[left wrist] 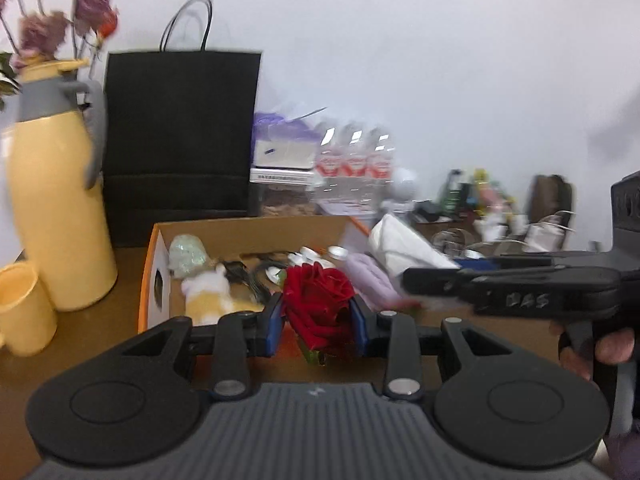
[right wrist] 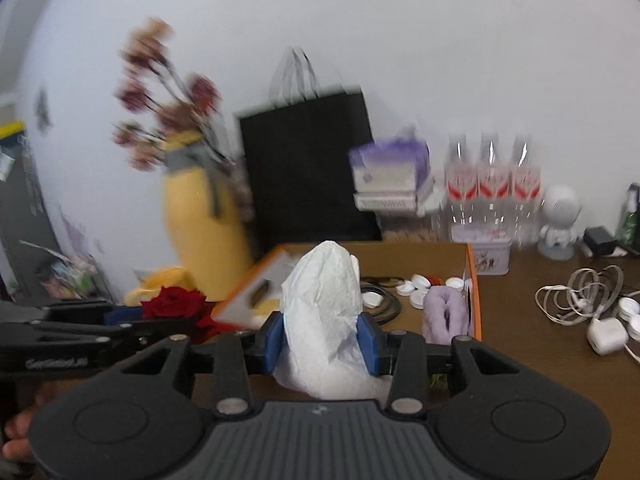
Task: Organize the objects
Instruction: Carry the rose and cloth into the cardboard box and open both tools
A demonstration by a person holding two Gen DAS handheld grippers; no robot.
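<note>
My left gripper (left wrist: 318,326) is shut on a red rose (left wrist: 320,300), held just in front of an open cardboard box (left wrist: 248,226). The rose also shows in the right wrist view (right wrist: 174,302). My right gripper (right wrist: 322,340) is shut on a crumpled white tissue (right wrist: 326,308), held at the box's near edge (right wrist: 473,280). The tissue shows in the left wrist view (left wrist: 404,246) at the box's right side. In the box lie white bottle caps (right wrist: 416,286), a lilac cloth (right wrist: 444,312), black cables (left wrist: 250,276) and a small plush toy (left wrist: 210,294).
A yellow thermos jug (left wrist: 56,200) with a yellow cup (left wrist: 22,308) stands left of the box, dried flowers (left wrist: 44,28) behind. A black paper bag (left wrist: 180,136), water bottles (right wrist: 492,184) and a tissue pack (right wrist: 390,172) line the wall. White cable and charger (right wrist: 600,332) lie right.
</note>
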